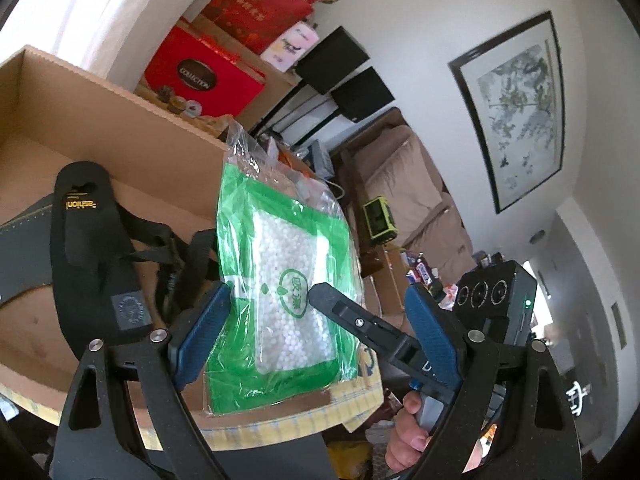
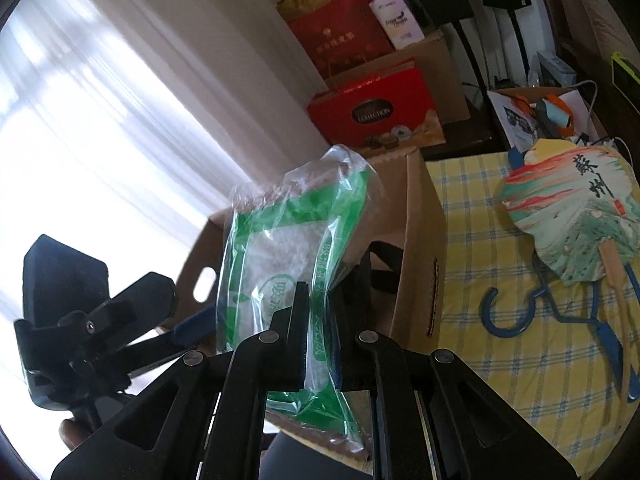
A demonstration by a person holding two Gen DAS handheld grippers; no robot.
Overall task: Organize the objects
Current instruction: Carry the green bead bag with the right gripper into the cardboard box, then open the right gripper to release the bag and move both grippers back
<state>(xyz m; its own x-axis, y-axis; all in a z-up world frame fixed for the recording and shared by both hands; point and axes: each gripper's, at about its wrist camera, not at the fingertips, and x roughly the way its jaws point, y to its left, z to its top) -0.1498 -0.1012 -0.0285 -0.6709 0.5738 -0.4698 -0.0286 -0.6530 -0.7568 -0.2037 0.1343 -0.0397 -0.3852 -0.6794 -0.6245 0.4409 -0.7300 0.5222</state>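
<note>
Midway over the table point(image 2: 500, 280), your right gripper point(image 2: 320, 320) pinches a green-and-clear bag point(image 1: 280, 272) of white beads by its edge, holding it upright at the near rim of the open box point(image 1: 120, 132). Your left gripper point(image 1: 316, 312) stands wide, its blue pads either side of the bag, not pressing. A black strap point(image 1: 92, 248) lies in the box

A lived-in home living room: a beige sofa point(image 1: 404, 184) under a framed ink painting point(image 1: 520, 108), sheer curtains point(image 2: 80, 128) over a bright window, stacked red gift boxes point(image 2: 372, 104), and a yellow checked cloth point(image 2: 520, 360) spread over the desk.
</note>
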